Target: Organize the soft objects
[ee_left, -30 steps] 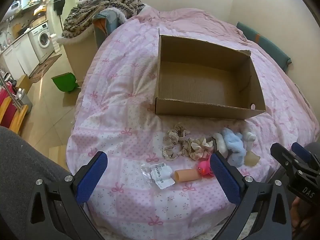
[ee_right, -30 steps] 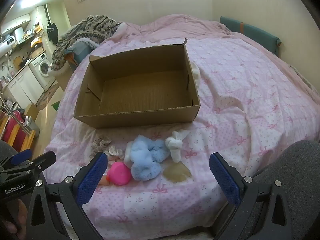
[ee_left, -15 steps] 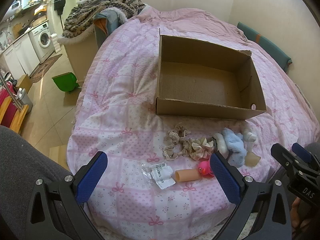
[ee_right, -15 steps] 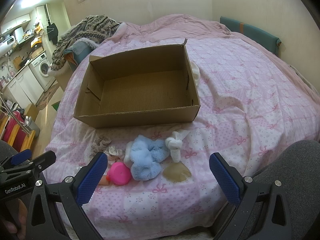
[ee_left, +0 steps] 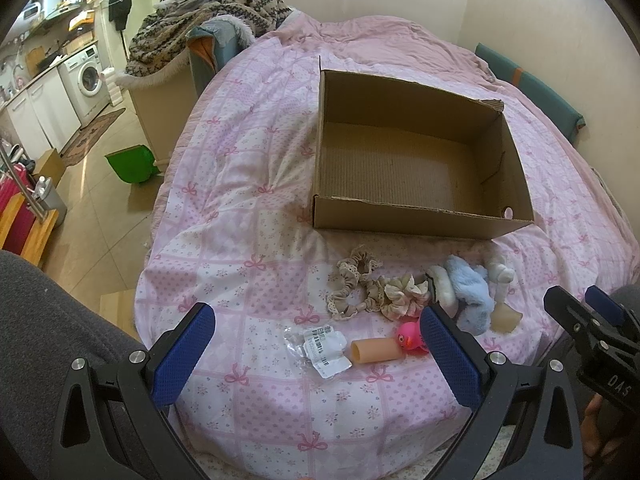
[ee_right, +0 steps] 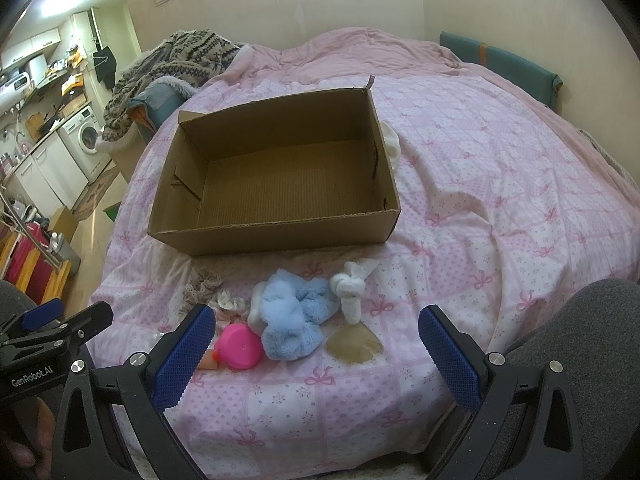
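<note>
An empty cardboard box point(ee_left: 420, 222) point(ee_right: 276, 236) sits on the pink bedspread. In front of it lie beige scrunchies point(ee_left: 354, 284) point(ee_right: 204, 286), a fluffy blue cloth point(ee_left: 472, 292) point(ee_right: 296, 316), a knotted white cloth point(ee_right: 352, 288), a pink rubber duck point(ee_left: 412, 338) point(ee_right: 238, 346), a tan tube point(ee_left: 374, 350), a tan pad point(ee_right: 354, 346) and a clear plastic bag point(ee_left: 322, 346). My left gripper point(ee_left: 316, 356) is open and empty, held above the bed's near edge. My right gripper point(ee_right: 314, 354) is open and empty, near the duck and blue cloth.
The bed point(ee_left: 248, 216) drops off to a tiled floor at left, with a green bin point(ee_left: 132, 164), a washing machine point(ee_left: 90, 76) and a chair piled with blankets point(ee_left: 200, 24). A teal cushion point(ee_right: 500, 64) lines the wall at right.
Both views have shifted only very slightly. The objects on the bed have not moved and both grippers stay open.
</note>
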The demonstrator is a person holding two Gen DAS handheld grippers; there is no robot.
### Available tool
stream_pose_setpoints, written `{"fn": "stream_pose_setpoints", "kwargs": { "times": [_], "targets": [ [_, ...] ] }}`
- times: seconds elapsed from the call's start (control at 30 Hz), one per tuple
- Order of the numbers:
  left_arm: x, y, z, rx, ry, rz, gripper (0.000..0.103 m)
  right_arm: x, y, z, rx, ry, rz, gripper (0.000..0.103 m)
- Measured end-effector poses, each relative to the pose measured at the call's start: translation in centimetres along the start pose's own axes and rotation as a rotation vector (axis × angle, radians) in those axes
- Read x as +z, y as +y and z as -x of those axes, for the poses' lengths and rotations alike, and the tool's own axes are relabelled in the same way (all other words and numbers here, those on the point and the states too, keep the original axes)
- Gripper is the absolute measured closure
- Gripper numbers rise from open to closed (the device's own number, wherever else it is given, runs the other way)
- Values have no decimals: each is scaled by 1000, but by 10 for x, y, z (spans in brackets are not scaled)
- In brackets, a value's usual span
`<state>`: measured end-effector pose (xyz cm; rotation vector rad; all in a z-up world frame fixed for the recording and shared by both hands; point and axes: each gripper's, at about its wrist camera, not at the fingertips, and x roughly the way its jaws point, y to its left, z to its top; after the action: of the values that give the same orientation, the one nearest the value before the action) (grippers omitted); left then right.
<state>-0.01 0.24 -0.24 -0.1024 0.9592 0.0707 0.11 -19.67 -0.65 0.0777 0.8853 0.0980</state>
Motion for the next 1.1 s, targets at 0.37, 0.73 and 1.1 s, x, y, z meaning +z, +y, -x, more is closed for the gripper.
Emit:
{"fn": "stream_pose_setpoints", "kwargs": {
  "times": [0.37,0.73,1.1],
  "targets": [
    [0,0,0,1,2,0,1,0,0,0,0,1,0,0],
    [-3,6,-2,3,7,4,1,-1,0,-2,0,4,0,0],
    [-3,4,-3,11,9,1,1,0,1,-4,1,3,-3,0]
  ]
}}
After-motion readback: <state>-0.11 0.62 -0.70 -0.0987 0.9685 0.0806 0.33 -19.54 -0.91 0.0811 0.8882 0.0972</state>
